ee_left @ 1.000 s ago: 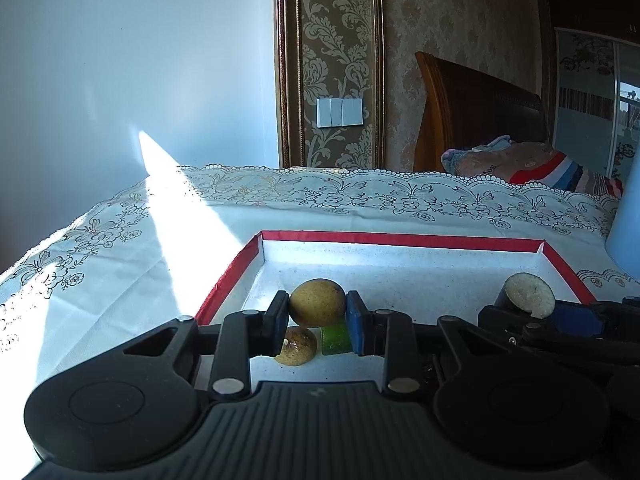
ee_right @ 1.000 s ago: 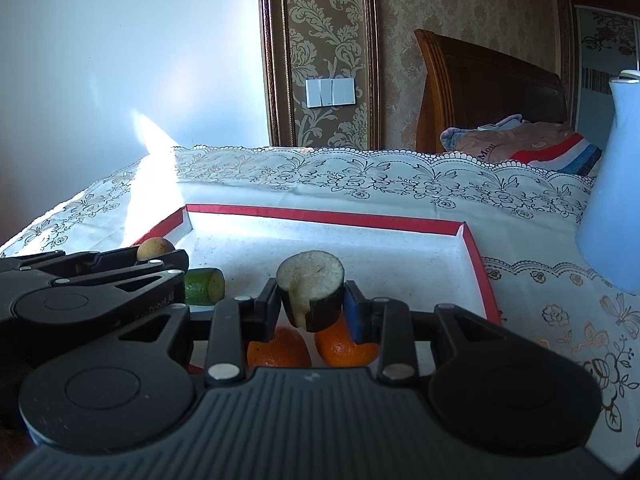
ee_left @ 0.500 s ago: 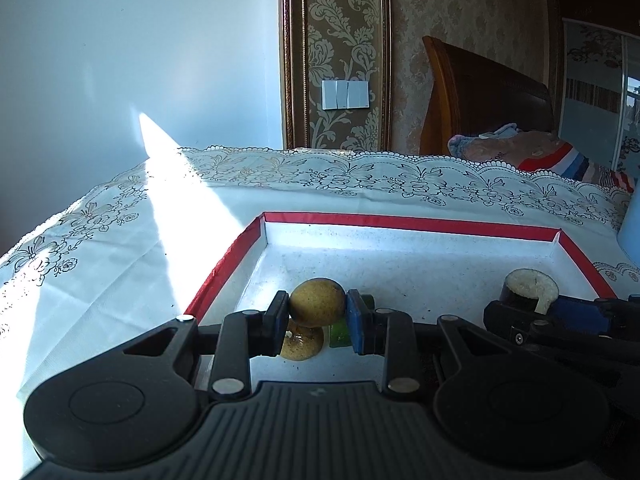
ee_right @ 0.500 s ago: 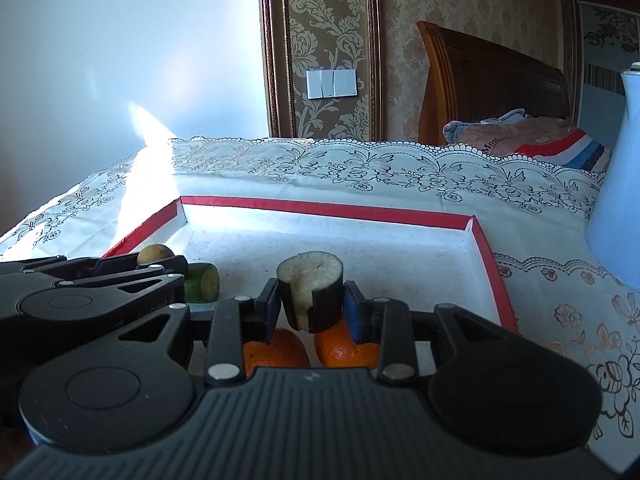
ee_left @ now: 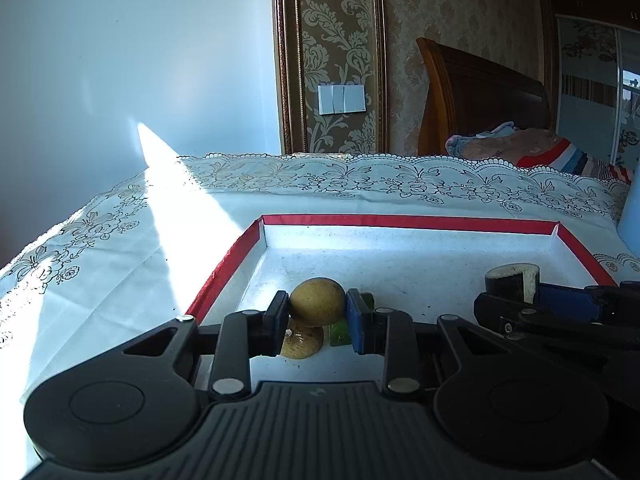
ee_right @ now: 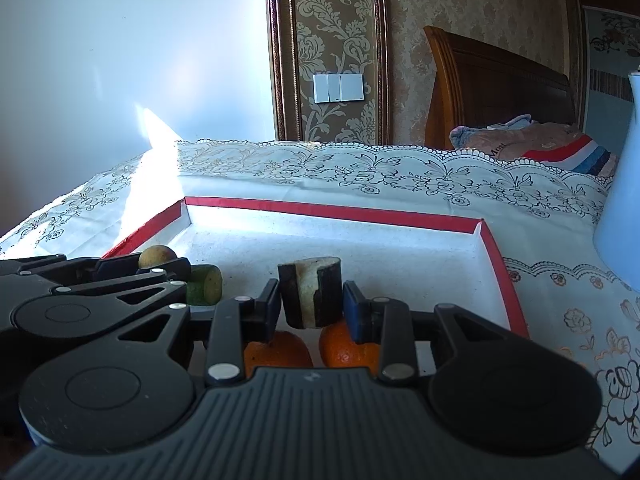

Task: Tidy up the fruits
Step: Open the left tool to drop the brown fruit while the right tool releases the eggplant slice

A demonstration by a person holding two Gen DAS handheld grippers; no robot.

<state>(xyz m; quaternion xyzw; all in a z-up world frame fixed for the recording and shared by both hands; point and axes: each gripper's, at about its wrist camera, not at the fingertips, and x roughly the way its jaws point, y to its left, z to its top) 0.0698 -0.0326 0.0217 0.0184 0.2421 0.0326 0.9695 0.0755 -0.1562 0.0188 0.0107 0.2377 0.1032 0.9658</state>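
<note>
The left gripper is clamped on a small round tan fruit, held above the red-rimmed white tray. Beneath it, a second tan fruit and a green cut piece are half hidden by the fingers. The right gripper pinches a dark-skinned, pale-fleshed chunk; two oranges peek out below, cut off by its body.

The left gripper tilts slightly downward, its jaws clamped on a round yellow-brown fruit; beside it, the right gripper tilts likewise, clamped on a dark-skinned chunk.
</note>
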